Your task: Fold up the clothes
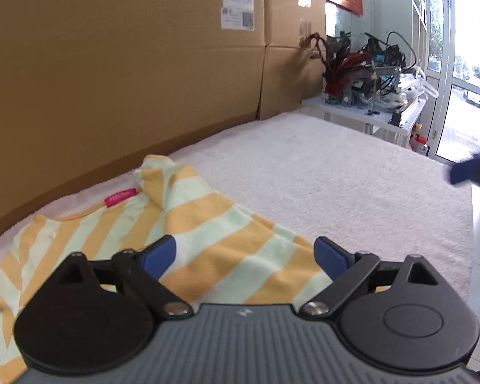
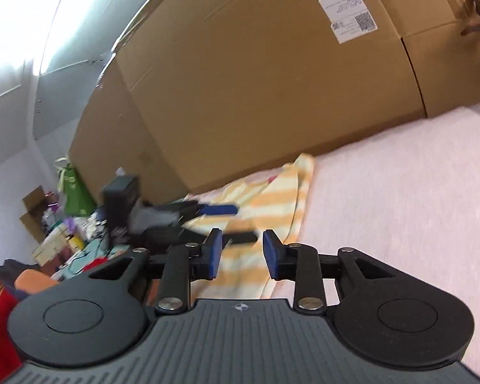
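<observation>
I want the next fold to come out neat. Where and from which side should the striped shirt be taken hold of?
Probably by the striped shirt at its near right edge, coming in low from the bare blanket side: that edge lies flat and free, while the far sleeve is bunched against the cardboard boxes.

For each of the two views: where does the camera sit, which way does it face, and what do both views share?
Left wrist: on the left tool, facing across the striped shirt and white cover toward the door; its open fingers show.
Right wrist: on the right tool, facing the boxes and clutter; its open fingers show.
Shared: shirt, boxes, cover; each sees the other tool.
</observation>
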The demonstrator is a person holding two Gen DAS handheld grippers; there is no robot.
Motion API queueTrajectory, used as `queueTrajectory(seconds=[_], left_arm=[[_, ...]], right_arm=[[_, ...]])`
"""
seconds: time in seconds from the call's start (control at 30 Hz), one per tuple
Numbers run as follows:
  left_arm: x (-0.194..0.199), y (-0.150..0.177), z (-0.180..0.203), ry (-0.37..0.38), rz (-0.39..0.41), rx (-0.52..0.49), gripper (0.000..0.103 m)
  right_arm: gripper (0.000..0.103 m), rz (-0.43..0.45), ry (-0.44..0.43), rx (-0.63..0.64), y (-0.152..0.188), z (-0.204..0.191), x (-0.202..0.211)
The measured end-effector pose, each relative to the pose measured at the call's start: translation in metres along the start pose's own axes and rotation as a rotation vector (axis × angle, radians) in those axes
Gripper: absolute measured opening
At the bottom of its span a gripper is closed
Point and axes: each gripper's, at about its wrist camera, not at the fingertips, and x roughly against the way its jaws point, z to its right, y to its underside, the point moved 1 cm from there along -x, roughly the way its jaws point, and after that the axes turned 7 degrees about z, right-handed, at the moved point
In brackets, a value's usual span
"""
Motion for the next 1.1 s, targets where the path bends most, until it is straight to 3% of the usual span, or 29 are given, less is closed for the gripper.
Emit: queueTrajectory(seconds=[0.13,0.23,0.27,0.4,0.47,0.53,0.57,0.6,0.67,0.73,0.9,1.03,1.1], left_arm=[[0.005,0.010,0.024,0.035,-0.008,-0.040,0.098],[0.001,0.022,0.025,0.080,-0.053,0.013,0.099],[-0.003,0.023,0.024,0.079,-0.086,0.026,0.099],[-0.006,0.024,0.018,0.084,-0.098,0.067,0.100],[-0.006,0.024,0.020,0.079,-0.098,0.056,0.100],[-0.006,0.025,0.024,0.077,-0.103,0.036,0.102],[-0.006,0.024,0.025,0.079,-0.105,0.035,0.102],[-0.007,0.024,0.025,0.081,-0.108,0.033,0.102],[-0.008,0.024,0.026,0.084,-0.113,0.026,0.102],[-0.009,0.024,0.028,0.089,-0.117,0.016,0.102],[-0.010,0.024,0.028,0.093,-0.121,0.004,0.102],[-0.009,0.025,0.026,0.085,-0.120,0.008,0.102],[-0.009,0.024,0.027,0.073,-0.119,0.005,0.102]], right_arm=[[0.031,-0.096,0.074,0.161,-0.028,0.000,-0.102],[0.031,-0.167,0.084,0.220,-0.040,0.008,-0.180],[0.032,-0.174,0.095,0.231,-0.043,0.012,-0.199],[0.031,-0.304,0.043,0.198,-0.050,0.029,-0.262],[0.031,-0.371,0.044,0.246,-0.046,0.029,-0.274],[0.019,-0.434,0.042,0.290,-0.043,0.029,-0.284],[0.006,-0.437,0.019,0.283,-0.044,0.030,-0.286],[0.005,-0.415,0.018,0.245,-0.048,0.032,-0.287],[0.005,-0.373,0.020,0.164,-0.055,0.036,-0.289],[0.005,-0.356,0.078,0.040,-0.057,0.051,-0.305],[0.004,-0.298,0.081,-0.054,-0.053,0.076,-0.299],[0.019,-0.200,0.121,-0.009,-0.065,0.071,-0.266],[0.022,-0.185,0.069,0.023,-0.069,0.059,-0.245]])
